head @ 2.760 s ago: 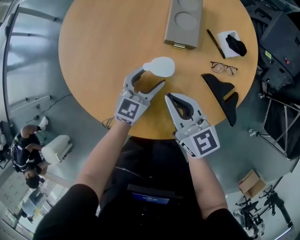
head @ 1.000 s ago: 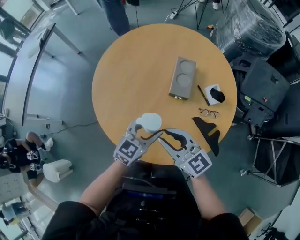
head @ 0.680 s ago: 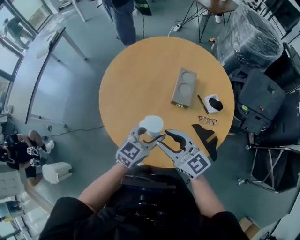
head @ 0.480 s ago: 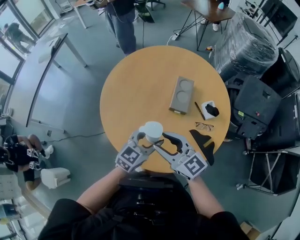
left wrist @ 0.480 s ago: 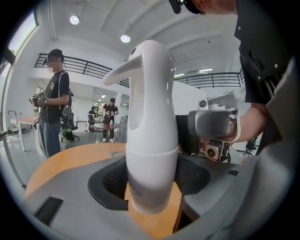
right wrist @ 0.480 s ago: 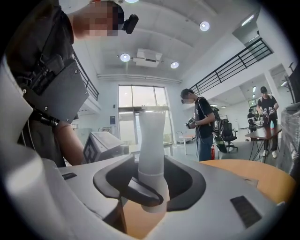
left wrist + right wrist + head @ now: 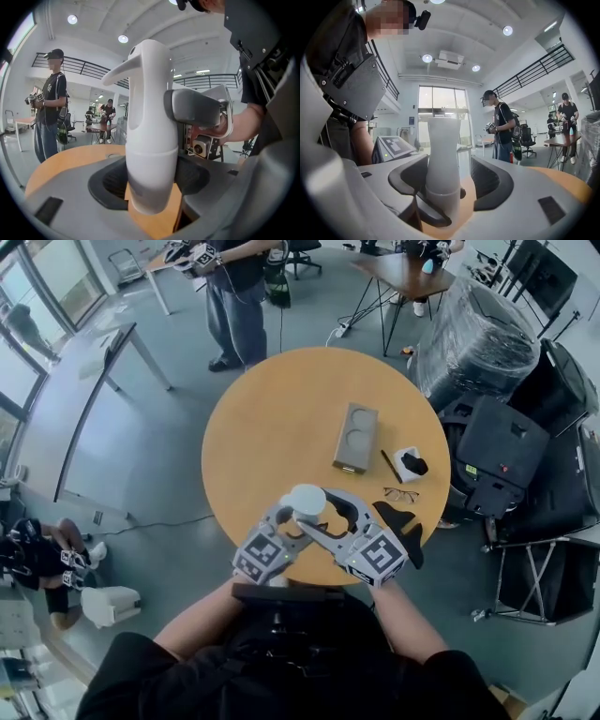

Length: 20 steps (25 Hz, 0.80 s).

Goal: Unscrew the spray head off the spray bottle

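Observation:
A white spray bottle [image 7: 151, 173] hangs upright in the air above the table's near edge. Its white spray head [image 7: 143, 65] points its nozzle left in the left gripper view. My left gripper [image 7: 150, 190] is shut on the bottle's lower body, pads against both sides. My right gripper [image 7: 446, 185] faces it from the other side, and its jaws have just been opening. The bottle's upper part [image 7: 443, 150] stands between them, with a gap on the right side. From the head view the bottle's top [image 7: 307, 502] shows between both grippers.
On the round wooden table [image 7: 281, 418] lie a grey block with two round recesses [image 7: 356, 438], a pen [image 7: 391, 466], glasses [image 7: 400, 494], a black item on white [image 7: 410, 463] and a black wedge [image 7: 401, 521]. A person [image 7: 234, 296] stands beyond the table.
Both grippers and the bottle have risen towards the head camera. The right gripper's jaws have spread from nearly shut to wide and now straddle the bottle.

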Motion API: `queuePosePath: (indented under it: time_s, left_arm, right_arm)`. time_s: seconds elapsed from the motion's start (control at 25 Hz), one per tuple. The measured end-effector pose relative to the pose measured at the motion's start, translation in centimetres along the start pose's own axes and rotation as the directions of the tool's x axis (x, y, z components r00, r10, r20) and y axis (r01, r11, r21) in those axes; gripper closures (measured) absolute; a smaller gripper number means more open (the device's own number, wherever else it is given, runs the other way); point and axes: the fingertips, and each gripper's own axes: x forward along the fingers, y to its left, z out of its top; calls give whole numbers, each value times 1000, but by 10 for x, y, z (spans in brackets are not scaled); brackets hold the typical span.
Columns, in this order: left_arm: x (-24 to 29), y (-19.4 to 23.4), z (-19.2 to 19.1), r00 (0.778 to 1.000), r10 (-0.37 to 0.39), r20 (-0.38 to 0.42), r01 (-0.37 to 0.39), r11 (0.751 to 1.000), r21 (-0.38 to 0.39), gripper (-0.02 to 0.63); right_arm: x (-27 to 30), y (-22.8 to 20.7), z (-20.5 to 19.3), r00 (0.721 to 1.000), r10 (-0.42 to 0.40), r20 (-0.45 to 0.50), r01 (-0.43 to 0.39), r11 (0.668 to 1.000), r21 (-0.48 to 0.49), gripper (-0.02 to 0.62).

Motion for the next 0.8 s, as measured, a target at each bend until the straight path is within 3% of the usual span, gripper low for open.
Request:
queuePosePath:
  time_s: [0.36,0.8]
  left_arm:
    - [-11,-7,-1,1000,23,-6,-23,999,40,301]
    - [-24,-4,-8,998,51,-22,-50,997,64,301]
  right_arm:
    - [24,25,13,995,91,28,-90,996,-10,282]
    - [35,41,14,991,127,42,-126,991,-34,370]
